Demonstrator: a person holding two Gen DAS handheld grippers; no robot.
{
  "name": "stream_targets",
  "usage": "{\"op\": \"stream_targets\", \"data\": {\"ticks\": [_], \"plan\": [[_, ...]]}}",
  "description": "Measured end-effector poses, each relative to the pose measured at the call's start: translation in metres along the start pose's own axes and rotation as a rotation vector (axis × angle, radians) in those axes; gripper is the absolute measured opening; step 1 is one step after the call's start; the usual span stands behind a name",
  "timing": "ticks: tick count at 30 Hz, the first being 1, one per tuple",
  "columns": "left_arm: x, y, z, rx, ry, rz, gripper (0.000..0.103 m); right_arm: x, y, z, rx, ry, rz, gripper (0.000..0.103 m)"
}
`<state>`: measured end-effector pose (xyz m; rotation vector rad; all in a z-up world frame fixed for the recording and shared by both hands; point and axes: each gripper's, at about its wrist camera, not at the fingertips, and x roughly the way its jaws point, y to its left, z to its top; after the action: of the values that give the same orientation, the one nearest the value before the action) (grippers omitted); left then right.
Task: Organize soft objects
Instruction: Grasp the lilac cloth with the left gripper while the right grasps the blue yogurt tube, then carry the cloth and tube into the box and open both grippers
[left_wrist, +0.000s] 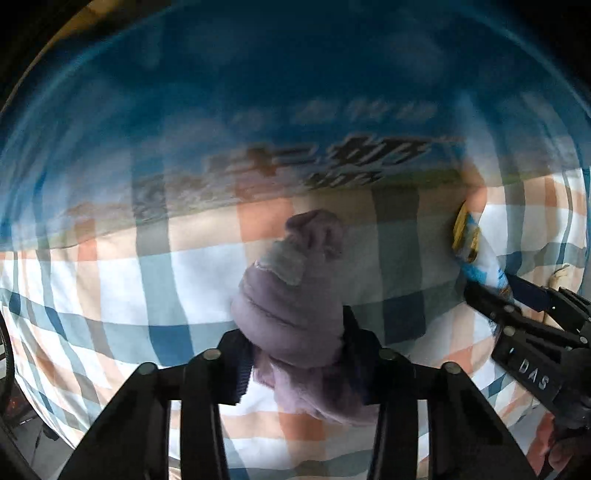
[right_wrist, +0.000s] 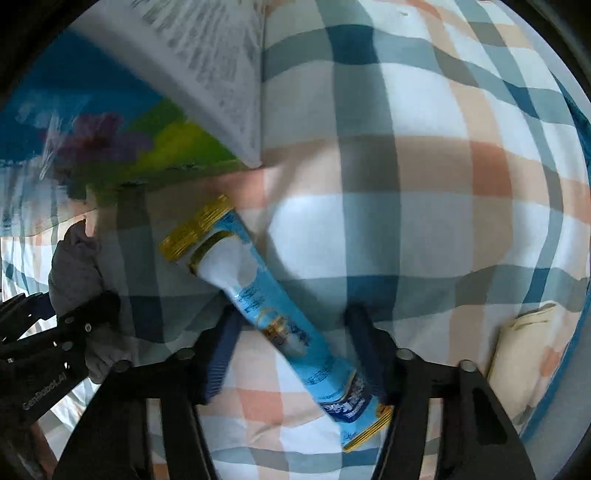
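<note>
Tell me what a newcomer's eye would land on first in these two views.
First, the purple fuzzy sock, rolled up and clamped between the left gripper fingers, above the checked bedsheet. Next, the light blue tube-shaped packet with gold ends, lying diagonally between the right gripper fingers, which look apart; whether they grip it is unclear. Behind both looms a big blue printed box, blurred.

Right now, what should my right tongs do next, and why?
Probably close the right tongs on the blue sachet: it lies slanted between the fingers, which stand wide apart, so a firm grip is not evident. The left tongs clamp the purple fuzzy roll.
</note>
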<state>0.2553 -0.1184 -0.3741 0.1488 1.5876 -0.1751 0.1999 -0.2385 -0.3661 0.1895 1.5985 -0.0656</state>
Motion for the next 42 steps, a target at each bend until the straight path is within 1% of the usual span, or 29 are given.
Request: {"op": "stream_targets", "data": {"ticks": [3,6,11,14,16,18,21,22,25,28,29,31,32,34,35,38,40,42], "plan": [[-0.003,0.007,-0.010,-0.001,0.003,0.002,0.036,0.001,0.003,-0.008,0.034,0.031,0.000,0.032],[-0.004,0.022,-0.025,-0.015,0.024,-0.012,0.035,0.003,0.004,-0.022,0.105,0.093,0.069,0.019],[-0.005,0.056,-0.057,-0.028,0.064,-0.010,0.035,0.007,0.012,-0.050,0.179,0.157,0.161,0.018],[0.006,0.069,-0.066,-0.032,0.098,0.008,0.038,0.010,0.023,-0.062,0.168,0.161,0.157,0.018],[0.018,0.075,-0.066,-0.050,0.124,-0.004,0.039,0.014,0.028,-0.064,0.160,0.169,0.136,0.019],[0.021,0.071,-0.063,-0.051,0.117,0.009,0.039,0.014,0.031,-0.066,0.168,0.167,0.121,0.020],[0.023,0.061,-0.053,-0.031,0.107,0.048,0.039,0.012,0.039,-0.066,0.153,0.163,0.089,0.021],[0.026,0.050,-0.052,-0.028,0.100,0.054,0.040,0.011,0.043,-0.067,0.143,0.160,0.069,0.024],[0.027,0.044,-0.045,-0.040,0.085,0.052,0.040,0.008,0.053,-0.068,0.116,0.153,0.029,0.025],[0.027,0.043,-0.048,-0.045,0.076,0.054,0.040,0.008,0.066,-0.071,0.092,0.147,-0.006,0.025],[0.026,0.048,-0.051,-0.047,0.074,0.054,0.040,0.012,0.085,-0.062,0.090,0.145,-0.014,0.026],[0.029,0.051,-0.053,-0.049,0.063,0.059,0.040,0.011,0.089,-0.062,0.086,0.137,-0.028,0.025],[0.030,0.050,-0.055,-0.049,0.060,0.062,0.038,0.012,0.087,-0.063,0.081,0.134,-0.034,0.025],[0.022,0.061,-0.073,-0.045,0.052,0.063,0.035,0.010,0.091,-0.065,0.075,0.124,-0.042,0.022],[0.015,0.063,-0.075,-0.046,0.050,0.064,0.034,0.012,0.085,-0.065,0.073,0.122,-0.040,0.021],[0.000,0.058,-0.084,-0.044,0.034,0.047,0.033,0.008,0.089,-0.072,0.068,0.125,-0.032,0.018],[-0.010,0.055,-0.086,-0.037,0.016,0.041,0.033,-0.001,0.092,-0.076,0.060,0.116,-0.017,0.017],[-0.030,0.052,-0.089,-0.033,-0.009,0.018,0.033,-0.014,0.097,-0.080,0.046,0.100,-0.003,0.017]]}}
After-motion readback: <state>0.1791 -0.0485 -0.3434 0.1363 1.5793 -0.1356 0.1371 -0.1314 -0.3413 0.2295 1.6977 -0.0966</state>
